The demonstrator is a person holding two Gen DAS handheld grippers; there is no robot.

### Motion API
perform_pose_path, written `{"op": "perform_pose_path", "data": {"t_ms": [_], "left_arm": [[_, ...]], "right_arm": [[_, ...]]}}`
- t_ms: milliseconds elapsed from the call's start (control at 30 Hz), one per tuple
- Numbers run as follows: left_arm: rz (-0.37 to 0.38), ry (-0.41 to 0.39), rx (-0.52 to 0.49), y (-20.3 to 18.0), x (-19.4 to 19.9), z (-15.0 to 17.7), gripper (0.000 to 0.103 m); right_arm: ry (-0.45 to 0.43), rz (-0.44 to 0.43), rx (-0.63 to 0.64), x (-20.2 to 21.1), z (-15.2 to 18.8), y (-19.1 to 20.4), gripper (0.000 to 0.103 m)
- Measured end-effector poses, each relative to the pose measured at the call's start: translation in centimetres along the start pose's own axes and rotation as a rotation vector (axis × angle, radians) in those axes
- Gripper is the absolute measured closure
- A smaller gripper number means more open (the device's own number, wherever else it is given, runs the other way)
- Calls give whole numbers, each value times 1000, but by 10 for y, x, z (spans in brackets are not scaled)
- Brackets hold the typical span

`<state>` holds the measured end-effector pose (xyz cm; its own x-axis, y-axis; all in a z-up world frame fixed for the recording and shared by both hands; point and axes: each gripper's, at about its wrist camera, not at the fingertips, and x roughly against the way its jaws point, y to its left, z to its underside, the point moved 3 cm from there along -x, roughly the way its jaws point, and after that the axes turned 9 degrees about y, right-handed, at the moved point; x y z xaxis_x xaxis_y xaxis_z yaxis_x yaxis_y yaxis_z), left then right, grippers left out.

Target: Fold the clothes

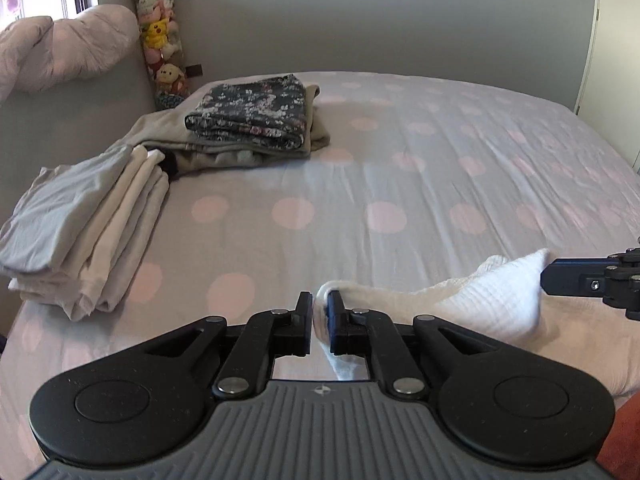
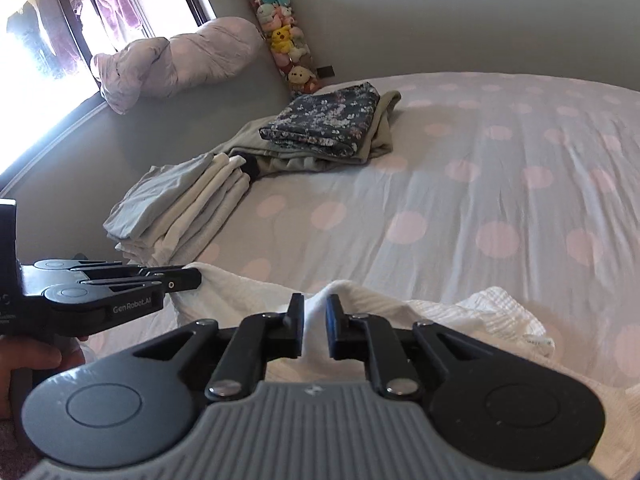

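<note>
The right gripper (image 2: 315,312) has a raised fold of the white textured cloth (image 2: 472,312) between its two black fingers (image 2: 295,320), which stand close on either side of it. At the left edge the left gripper (image 2: 192,278), held in a hand (image 2: 28,360), pinches another edge of the same cloth. Beyond lies the polka-dot bedsheet (image 2: 480,184). A stack of pale folded clothes (image 2: 180,204) sits by the grey headboard (image 2: 120,148), and further back a dark floral garment (image 2: 328,120) rests on a folded khaki one (image 2: 380,136).
</note>
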<state>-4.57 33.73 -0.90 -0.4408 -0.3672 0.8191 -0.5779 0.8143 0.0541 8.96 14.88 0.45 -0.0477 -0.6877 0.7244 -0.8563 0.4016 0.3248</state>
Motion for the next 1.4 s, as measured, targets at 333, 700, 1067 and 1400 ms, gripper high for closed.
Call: {"op": "perform_pose_path", "data": {"t_ms": [333, 700, 1067, 1400], "left_arm": [[73, -13, -92, -26, -1, 2, 67], [176, 90, -263, -95, -46, 2, 52], [158, 212, -441, -147, -102, 19, 49], [162, 279, -409, -140, -128, 21, 94]], "right_arm": [[23, 204, -93, 38, 37, -78, 70], [109, 392, -265, 65, 80, -187, 47], [339, 435, -215, 15, 89, -240, 28], [418, 317, -291, -8, 100, -263, 89]]}}
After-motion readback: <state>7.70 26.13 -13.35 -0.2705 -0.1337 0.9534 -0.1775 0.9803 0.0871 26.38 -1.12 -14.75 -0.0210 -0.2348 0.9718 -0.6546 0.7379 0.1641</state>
